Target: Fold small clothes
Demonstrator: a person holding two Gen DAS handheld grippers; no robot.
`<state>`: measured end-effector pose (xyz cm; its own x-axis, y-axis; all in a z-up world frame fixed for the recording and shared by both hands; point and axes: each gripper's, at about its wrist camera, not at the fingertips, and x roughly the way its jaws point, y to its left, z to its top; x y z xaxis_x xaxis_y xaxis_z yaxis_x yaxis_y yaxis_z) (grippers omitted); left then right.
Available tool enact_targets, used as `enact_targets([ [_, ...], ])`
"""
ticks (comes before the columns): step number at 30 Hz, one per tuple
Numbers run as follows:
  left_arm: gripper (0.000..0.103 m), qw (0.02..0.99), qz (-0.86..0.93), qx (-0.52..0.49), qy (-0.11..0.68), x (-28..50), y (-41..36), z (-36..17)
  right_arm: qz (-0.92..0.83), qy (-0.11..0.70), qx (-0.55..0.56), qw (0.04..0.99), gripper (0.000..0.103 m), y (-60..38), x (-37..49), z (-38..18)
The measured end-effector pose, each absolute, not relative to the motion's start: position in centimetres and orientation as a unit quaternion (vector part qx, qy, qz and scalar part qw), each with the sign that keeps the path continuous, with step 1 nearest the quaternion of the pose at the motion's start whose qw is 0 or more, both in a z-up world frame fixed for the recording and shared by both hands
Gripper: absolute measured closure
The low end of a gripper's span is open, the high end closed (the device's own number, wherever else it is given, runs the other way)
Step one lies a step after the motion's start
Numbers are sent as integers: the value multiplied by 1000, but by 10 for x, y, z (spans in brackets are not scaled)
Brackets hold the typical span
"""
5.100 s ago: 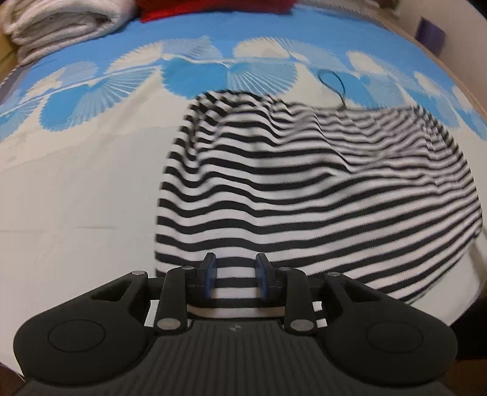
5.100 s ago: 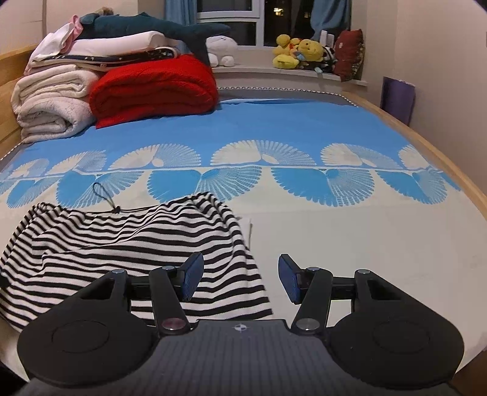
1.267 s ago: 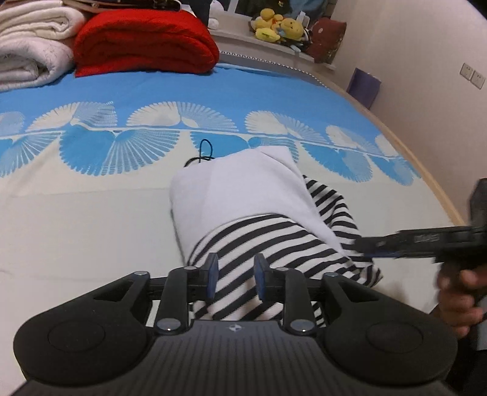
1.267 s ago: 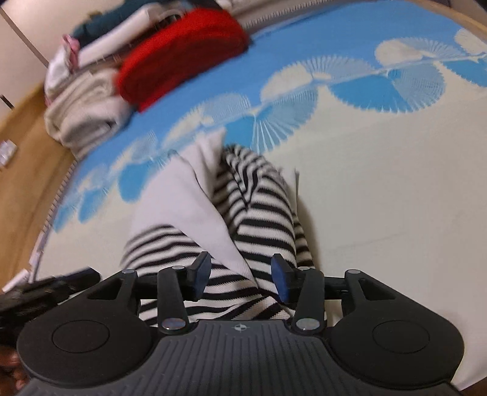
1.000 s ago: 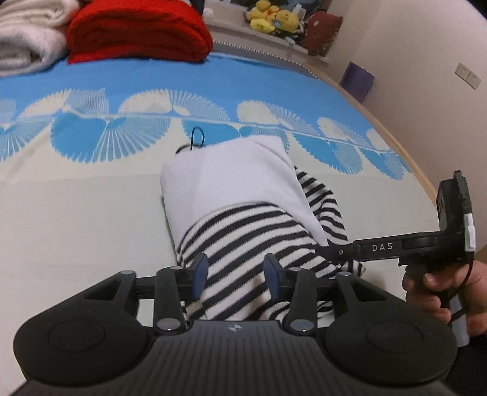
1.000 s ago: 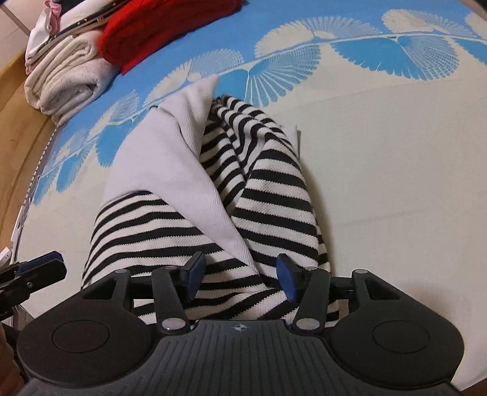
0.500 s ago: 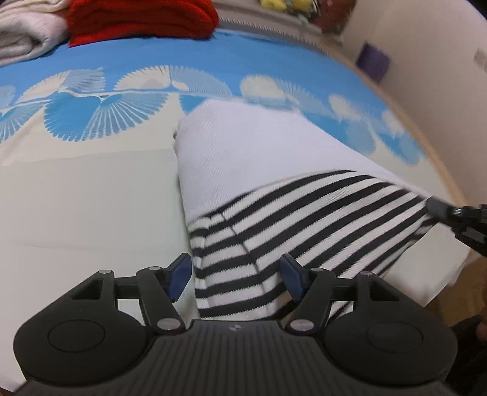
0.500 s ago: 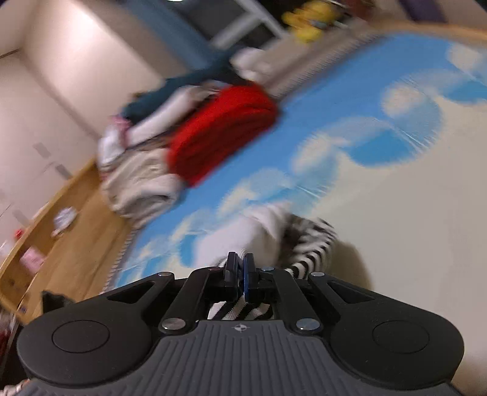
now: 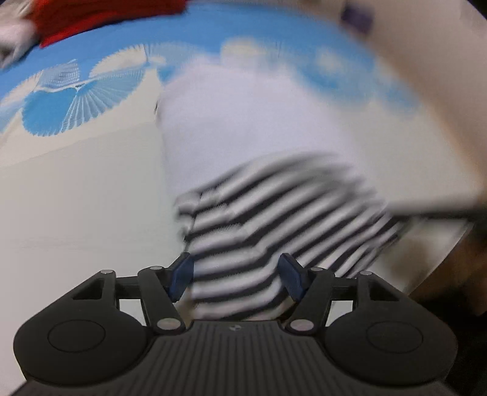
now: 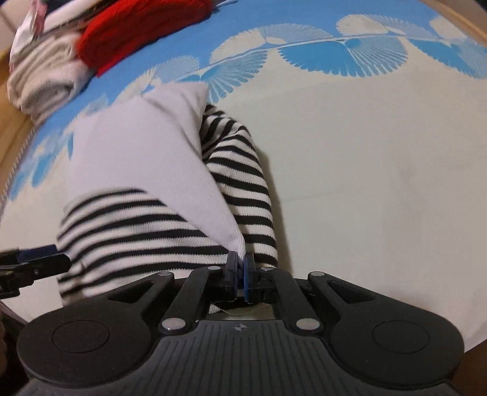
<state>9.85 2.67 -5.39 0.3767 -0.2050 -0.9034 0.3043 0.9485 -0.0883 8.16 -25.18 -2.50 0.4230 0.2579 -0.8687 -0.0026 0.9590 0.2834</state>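
A black-and-white striped garment [image 10: 137, 225] lies on the bed, folded so its plain white inner side [image 10: 146, 146] faces up over the far part. My right gripper [image 10: 241, 271] is shut on the near corner, where the white layer meets the stripes. In the blurred left wrist view the striped hem [image 9: 274, 219] reaches in between the fingers of my left gripper [image 9: 236, 275]. That gripper stands open and its pads are clear of the cloth. It also shows at the left edge of the right wrist view, as the left gripper's dark tips [image 10: 33, 265].
The bed sheet [image 10: 365, 152] is cream with a blue fan-patterned band further back. A red blanket [image 10: 137, 27] and folded white towels [image 10: 45, 76] are stacked at the far left. A wooden bed edge [image 10: 12, 128] runs along the left.
My right gripper has shut on the garment's near corner. My left gripper has opened wider and sunk closer to the striped hem, and the left view has blurred.
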Motion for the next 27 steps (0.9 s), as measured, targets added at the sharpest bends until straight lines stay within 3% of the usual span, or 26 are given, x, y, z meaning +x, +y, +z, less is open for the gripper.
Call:
enact_targets([
  [3,33,825,-139,48,545,102,32,-61,105,534,132,829,99,-247,87,-25],
  [7,33,830,-116,12,545,105,49,-54,143,440,160,872,94,-247,89,19],
  [11,33,834,-106,-1,541,107,55,-52,143,391,216,883,58,-249,123,33],
  [17,32,833,-108,1,542,105,57,-49,119,419,320,841,55,-246,198,-2],
  [23,29,831,-110,4,545,110,59,-51,120,460,357,804,52,-222,248,-37],
  [25,29,831,-110,9,545,112,58,-53,135,455,356,805,69,-218,254,-36],
  [26,28,832,-110,10,544,112,57,-53,148,442,361,808,97,-220,255,-31],
  [27,28,832,-110,10,543,113,57,-53,141,413,373,819,98,-228,251,-24],
])
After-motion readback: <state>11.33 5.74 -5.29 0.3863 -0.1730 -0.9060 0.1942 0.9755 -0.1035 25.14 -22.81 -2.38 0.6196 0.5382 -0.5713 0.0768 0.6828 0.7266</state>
